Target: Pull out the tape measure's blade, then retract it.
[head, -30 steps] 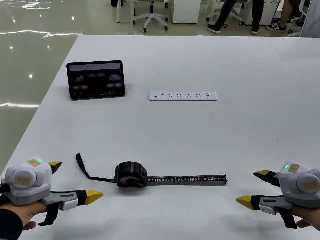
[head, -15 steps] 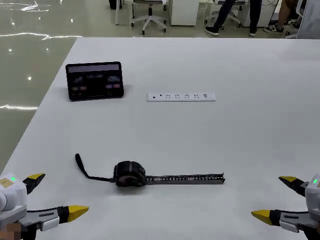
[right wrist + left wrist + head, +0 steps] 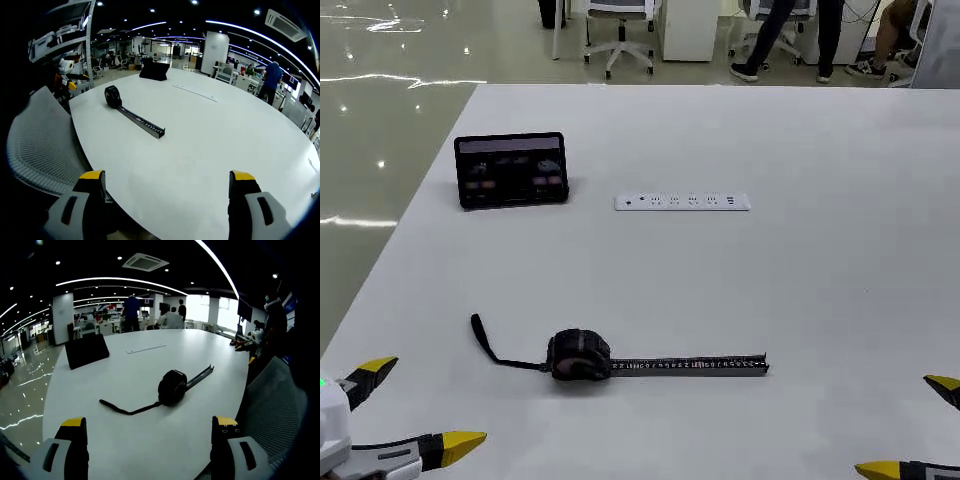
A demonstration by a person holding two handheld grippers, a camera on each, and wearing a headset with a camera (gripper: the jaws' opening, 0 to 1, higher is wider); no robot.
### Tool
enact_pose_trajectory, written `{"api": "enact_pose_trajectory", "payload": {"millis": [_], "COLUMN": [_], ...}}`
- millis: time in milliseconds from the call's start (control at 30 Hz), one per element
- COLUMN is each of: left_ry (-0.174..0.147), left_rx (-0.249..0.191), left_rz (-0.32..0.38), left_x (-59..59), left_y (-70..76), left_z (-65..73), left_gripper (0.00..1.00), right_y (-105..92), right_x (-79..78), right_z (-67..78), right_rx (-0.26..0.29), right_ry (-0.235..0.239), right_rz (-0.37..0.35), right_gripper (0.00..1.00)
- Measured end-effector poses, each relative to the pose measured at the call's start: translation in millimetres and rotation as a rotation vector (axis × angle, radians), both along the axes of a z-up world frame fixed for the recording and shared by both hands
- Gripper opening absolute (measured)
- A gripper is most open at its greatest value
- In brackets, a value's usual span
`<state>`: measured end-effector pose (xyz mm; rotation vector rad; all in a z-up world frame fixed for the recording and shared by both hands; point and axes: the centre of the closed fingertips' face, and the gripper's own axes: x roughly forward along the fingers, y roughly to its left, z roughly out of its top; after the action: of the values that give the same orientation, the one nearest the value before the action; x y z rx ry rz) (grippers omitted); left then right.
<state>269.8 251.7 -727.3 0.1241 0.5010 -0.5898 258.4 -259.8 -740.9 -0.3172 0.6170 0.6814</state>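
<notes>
Tape measure on table, blade partly out. Left gripper, right gripper: jaws wide apart, holding nothing.

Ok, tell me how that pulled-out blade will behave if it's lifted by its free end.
The blade is a long, thin strip lying flat on the table, so it would probably flex or sag rather than stay rigid. The case at its other end looks chunky and likely heavier, so it may stay put or drag behind.
</notes>
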Motion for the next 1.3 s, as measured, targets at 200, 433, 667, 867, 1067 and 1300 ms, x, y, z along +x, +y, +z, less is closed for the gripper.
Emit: {"api": "enact_pose_trajectory", "payload": {"millis": [200,433,667,867,1067,1300], "left_ry": [-0.004,-0.013,-0.030,0.000,0.007,-0.007], "left_rx": [-0.001,-0.035,-0.017,-0.013,-0.010,-0.012], "left_rz": [0.018,0.042,0.009,0.014,0.005,0.016], "left_x": [-2.6,-3.8,-5.0,-6.6,-7.4,-2.8], "left_y": [4.6,8.7,4.5,5.6,2.6,2.5], "left_z": [3.5,10.1,13.4,2.7,1.1,7.5], "left_gripper": [1.00,1.00,1.00,1.00,1.00,1.00], "right_y": [-3.0,-0.9,-1.1,-2.7,-4.1,-6.7], "right_x": [-0.3,1.6,0.3,-4.3,-3.9,-5.7], "right_z": [1.6,8.1,9.6,5.9,8.4,6.4], "right_rx": [0.004,-0.009,-0.013,-0.020,-0.023,-0.031], "right_ry": [0.003,-0.025,-0.035,-0.007,-0.009,-0.007], "right_rz": [0.001,0.022,0.020,0.037,0.031,0.031], "right_gripper": [1.00,1.00,1.00,1.00,1.00,1.00]}}
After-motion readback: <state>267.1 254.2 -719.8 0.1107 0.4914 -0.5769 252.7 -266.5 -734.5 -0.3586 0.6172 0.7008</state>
